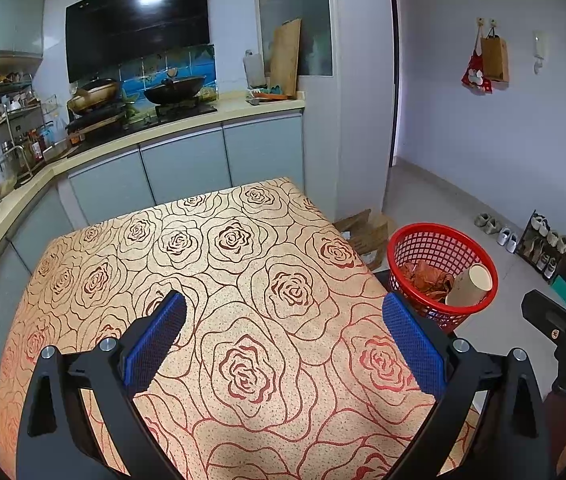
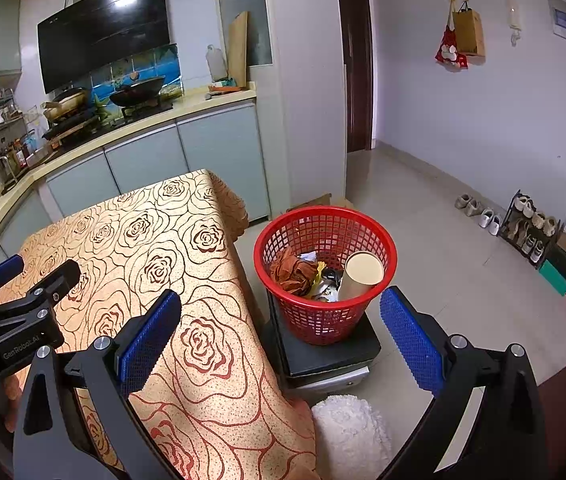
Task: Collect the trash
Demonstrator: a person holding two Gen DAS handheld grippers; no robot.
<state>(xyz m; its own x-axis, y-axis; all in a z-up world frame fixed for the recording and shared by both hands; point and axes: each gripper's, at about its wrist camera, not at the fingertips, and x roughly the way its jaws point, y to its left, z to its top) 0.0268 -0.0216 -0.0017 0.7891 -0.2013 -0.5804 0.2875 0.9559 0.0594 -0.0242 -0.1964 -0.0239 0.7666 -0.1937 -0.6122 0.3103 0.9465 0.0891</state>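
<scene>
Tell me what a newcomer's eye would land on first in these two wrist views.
First the red basket, standing on a dark box on the floor just right of the table, with a paper cup and crumpled brown paper inside. Next the rose-patterned tablecloth, which shows no trash. The left gripper and right gripper both hang open and hold nothing.

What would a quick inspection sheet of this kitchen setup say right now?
Surface: table under a rose-patterned cloth, nothing seen on it.
Job's things: red basket on a dark stand beside the table, holding a paper cup and crumpled brown paper.
Clutter: white fluffy mat on the floor.
Grippers: left claw and right claw both open, empty.
Cables: nothing seen.
Surroundings: stove with wok, shoe rack.
</scene>
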